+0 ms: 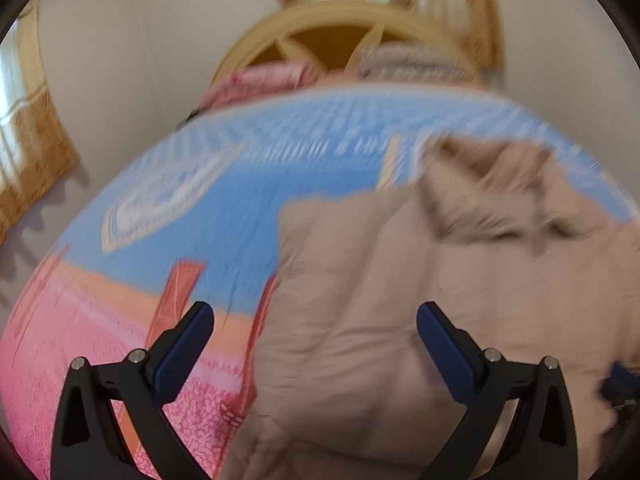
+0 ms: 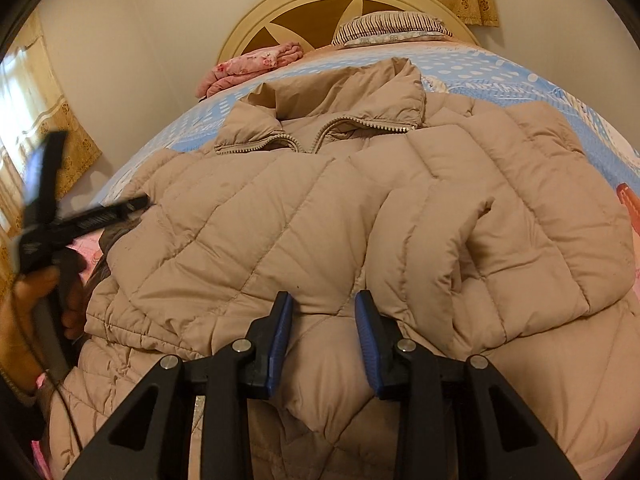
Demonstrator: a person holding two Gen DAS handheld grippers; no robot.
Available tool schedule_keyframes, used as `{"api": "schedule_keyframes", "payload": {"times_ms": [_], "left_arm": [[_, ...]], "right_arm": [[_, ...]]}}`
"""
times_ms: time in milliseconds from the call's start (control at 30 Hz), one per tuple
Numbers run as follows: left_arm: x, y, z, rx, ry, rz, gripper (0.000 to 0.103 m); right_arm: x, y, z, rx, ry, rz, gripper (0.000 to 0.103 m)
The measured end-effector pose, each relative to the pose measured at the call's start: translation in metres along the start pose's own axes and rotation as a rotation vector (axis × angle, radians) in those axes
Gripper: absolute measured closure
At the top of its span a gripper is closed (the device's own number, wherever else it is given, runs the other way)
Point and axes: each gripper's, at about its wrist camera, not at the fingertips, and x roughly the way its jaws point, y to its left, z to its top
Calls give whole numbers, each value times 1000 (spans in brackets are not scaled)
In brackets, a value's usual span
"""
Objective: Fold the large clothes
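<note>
A beige quilted puffer jacket point(image 2: 320, 220) lies on the bed, collar and zipper point(image 2: 316, 136) toward the headboard, both sleeves folded in over its front. My right gripper point(image 2: 324, 316) is partly closed on a ridge of the jacket's lower fabric between its blue pads point(image 2: 280, 332). My left gripper point(image 1: 314, 320) is open and empty above the jacket's point(image 1: 400, 300) left edge; that view is motion-blurred. The left gripper also shows in the right wrist view point(image 2: 44, 200), held in a hand at the far left.
The bed has a blue and pink patterned sheet point(image 1: 240, 184). A folded pink cloth point(image 2: 256, 64) and a striped pillow point(image 2: 392, 28) lie by the cream headboard point(image 2: 312, 4). Curtains point(image 2: 48, 128) hang at the left wall.
</note>
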Motion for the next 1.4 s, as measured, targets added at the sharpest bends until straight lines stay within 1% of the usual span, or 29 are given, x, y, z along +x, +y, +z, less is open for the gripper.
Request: {"api": "schedule_keyframes", "payload": {"times_ms": [33,67,100,167,200,267,333,367,467,767,1400], "left_arm": [[-12,-8,4,14,-30,-32,0],[-18,-15,7,29,-41,-55,0],[-21,-24,10,48,-43,-100,0],[-12,-38,12,62,-9,-157,0],[-5,-44,11,64,16,-165,0],[17,-50,6,66,79,-156,0],[45,-49,-4,47,155,-147,0],[55,-45,-8,35,177,-154,0],[65,-35,-12,-5,199,-193,0],[74,-42,-18,8,199,-184,0],[70,-43,-21,4,190,-179,0]], "right_arm": [[1,0,0,-1,-1,-2,70],[1,1,0,-2,-1,-3,70],[1,1,0,-3,-2,-4,70],[1,0,0,-2,-2,-2,70],[0,0,0,0,-3,0,70],[0,-1,0,3,-4,5,70],[0,-2,0,6,-5,9,70],[0,-2,-1,7,-6,10,70],[0,-3,-1,10,-7,18,70],[0,-4,-1,13,-4,22,70],[2,1,0,-9,5,-9,70]]}}
